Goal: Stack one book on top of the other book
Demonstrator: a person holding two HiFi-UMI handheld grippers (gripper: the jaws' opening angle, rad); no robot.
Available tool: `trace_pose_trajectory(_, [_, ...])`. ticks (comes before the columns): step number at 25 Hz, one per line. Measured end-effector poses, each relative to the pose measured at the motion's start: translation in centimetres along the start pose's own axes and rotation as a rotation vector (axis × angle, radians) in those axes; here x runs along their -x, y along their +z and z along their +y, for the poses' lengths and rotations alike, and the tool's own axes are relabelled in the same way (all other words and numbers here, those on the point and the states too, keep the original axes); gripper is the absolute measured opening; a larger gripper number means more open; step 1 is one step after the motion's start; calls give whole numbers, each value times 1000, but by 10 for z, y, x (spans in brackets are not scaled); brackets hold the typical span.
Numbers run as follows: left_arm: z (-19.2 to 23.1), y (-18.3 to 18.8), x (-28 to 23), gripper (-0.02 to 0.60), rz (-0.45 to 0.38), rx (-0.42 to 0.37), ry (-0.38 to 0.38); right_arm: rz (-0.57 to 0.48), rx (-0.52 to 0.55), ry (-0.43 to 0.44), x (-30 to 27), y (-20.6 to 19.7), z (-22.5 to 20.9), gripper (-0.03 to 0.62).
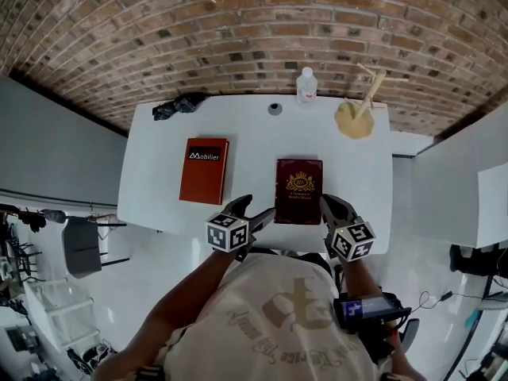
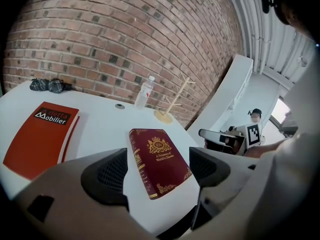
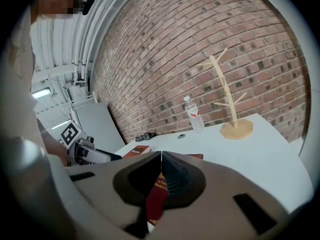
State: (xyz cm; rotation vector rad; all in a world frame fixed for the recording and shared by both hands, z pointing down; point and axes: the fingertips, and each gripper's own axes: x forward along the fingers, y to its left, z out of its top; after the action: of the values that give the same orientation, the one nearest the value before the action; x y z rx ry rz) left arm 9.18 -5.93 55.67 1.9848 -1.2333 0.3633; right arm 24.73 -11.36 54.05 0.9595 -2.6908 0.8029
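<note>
Maroon book (image 2: 159,161), gold-stamped "A Treasury of World's Classics", is lying just ahead of wide-open left fingers (image 2: 107,176); right fingers (image 3: 176,176) are meeting, empty.

White table (image 1: 254,137) against brick wall (image 1: 238,22). Along far edge, left to right: dark cloth (image 1: 178,105), small grey disc (image 1: 275,109), clear bottle (image 1: 306,86) upright, wooden peg stand (image 1: 355,119). Grey chair (image 1: 82,247) on floor, left of table.

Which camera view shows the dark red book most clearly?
The left gripper view: the dark red book lies close, with cover, gold crest and spine all clear. The head view shows the book whole from above, but small. The right gripper view shows only a narrow strip of the book; the rest is hidden.
</note>
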Motion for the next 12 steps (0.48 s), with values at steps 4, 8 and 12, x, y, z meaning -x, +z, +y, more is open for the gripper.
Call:
trace_pose_trajectory(4, [-1, -3, -5, 377, 17, 14, 17, 26, -8, 4, -5, -4, -11, 21])
trace_pose_trajectory(8, [3, -6, -10, 377, 31, 61, 14, 75, -19, -29, -9, -16, -23, 22])
trace_pose_trajectory(12, [15, -12, -12, 377, 47, 103, 14, 164, -27, -96, -14, -36, -36, 23])
